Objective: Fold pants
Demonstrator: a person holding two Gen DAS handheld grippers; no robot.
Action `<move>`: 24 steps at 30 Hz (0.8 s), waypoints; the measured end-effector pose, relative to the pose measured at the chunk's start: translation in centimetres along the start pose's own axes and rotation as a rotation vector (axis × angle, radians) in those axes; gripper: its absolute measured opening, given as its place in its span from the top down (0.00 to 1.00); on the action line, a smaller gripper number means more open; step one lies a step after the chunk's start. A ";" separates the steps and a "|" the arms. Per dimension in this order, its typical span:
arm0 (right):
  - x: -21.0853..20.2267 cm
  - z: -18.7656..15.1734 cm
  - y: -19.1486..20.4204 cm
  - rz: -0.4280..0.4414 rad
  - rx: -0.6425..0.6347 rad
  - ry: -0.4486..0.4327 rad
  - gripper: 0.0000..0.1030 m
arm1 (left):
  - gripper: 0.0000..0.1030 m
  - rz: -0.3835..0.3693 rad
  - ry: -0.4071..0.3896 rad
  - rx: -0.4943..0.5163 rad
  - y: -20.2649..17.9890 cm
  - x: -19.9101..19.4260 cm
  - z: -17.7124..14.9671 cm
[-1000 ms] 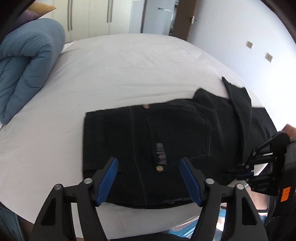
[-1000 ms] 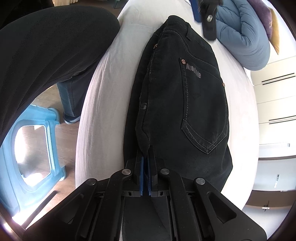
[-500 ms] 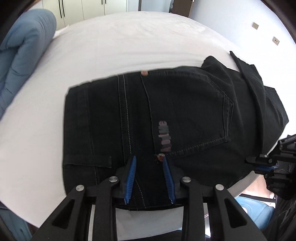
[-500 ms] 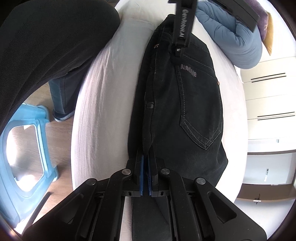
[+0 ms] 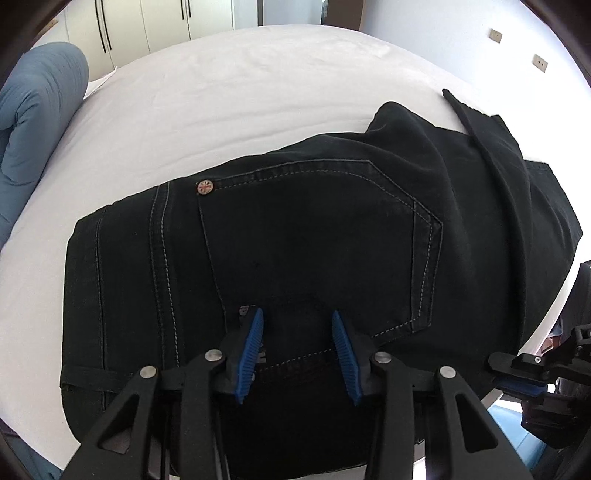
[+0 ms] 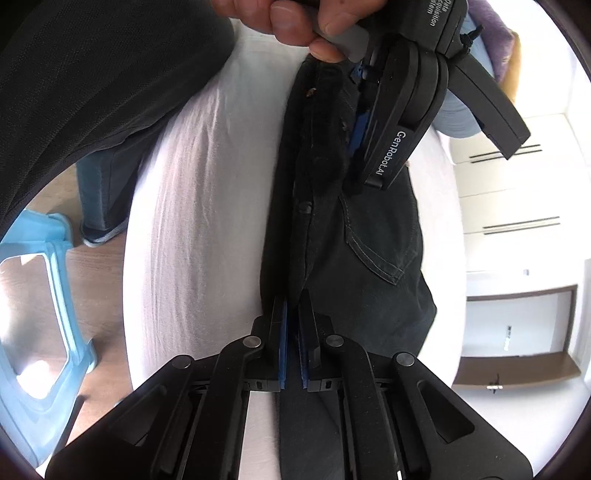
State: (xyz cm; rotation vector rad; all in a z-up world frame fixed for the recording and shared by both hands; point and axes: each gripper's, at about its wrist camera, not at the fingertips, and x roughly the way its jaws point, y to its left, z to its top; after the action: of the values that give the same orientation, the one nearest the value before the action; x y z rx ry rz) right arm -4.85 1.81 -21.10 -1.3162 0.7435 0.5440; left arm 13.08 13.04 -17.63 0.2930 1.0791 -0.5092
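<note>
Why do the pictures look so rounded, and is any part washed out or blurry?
Left wrist view: fisheye bends the white bed into a dome, and the black pants lose detail in the dark. Right wrist view: the hand is blurred close up, and the cupboards glare white.

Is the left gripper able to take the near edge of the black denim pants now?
Probably yes: the left gripper is over the black denim pants, jaws opening, with nothing covering that edge.
</note>
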 end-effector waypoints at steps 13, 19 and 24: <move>-3.4 -12.7 -12.9 0.148 0.956 0.049 0.93 | 1.00 0.019 -0.126 -0.031 -2.5 -3.3 5.7; 0.8 -25.3 -22.4 0.289 1.528 0.060 0.93 | 1.00 -0.061 -0.111 -0.026 -5.9 -1.0 9.6; 4.7 -32.5 -27.5 0.308 1.779 0.041 0.16 | 1.00 -0.101 -0.015 -0.126 -6.3 4.3 9.1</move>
State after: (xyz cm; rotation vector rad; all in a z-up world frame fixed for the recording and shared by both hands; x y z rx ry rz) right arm 12.70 -35.40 -9.24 0.4470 1.0244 -0.0511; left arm 18.32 2.40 -17.22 0.1246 1.1097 -0.5303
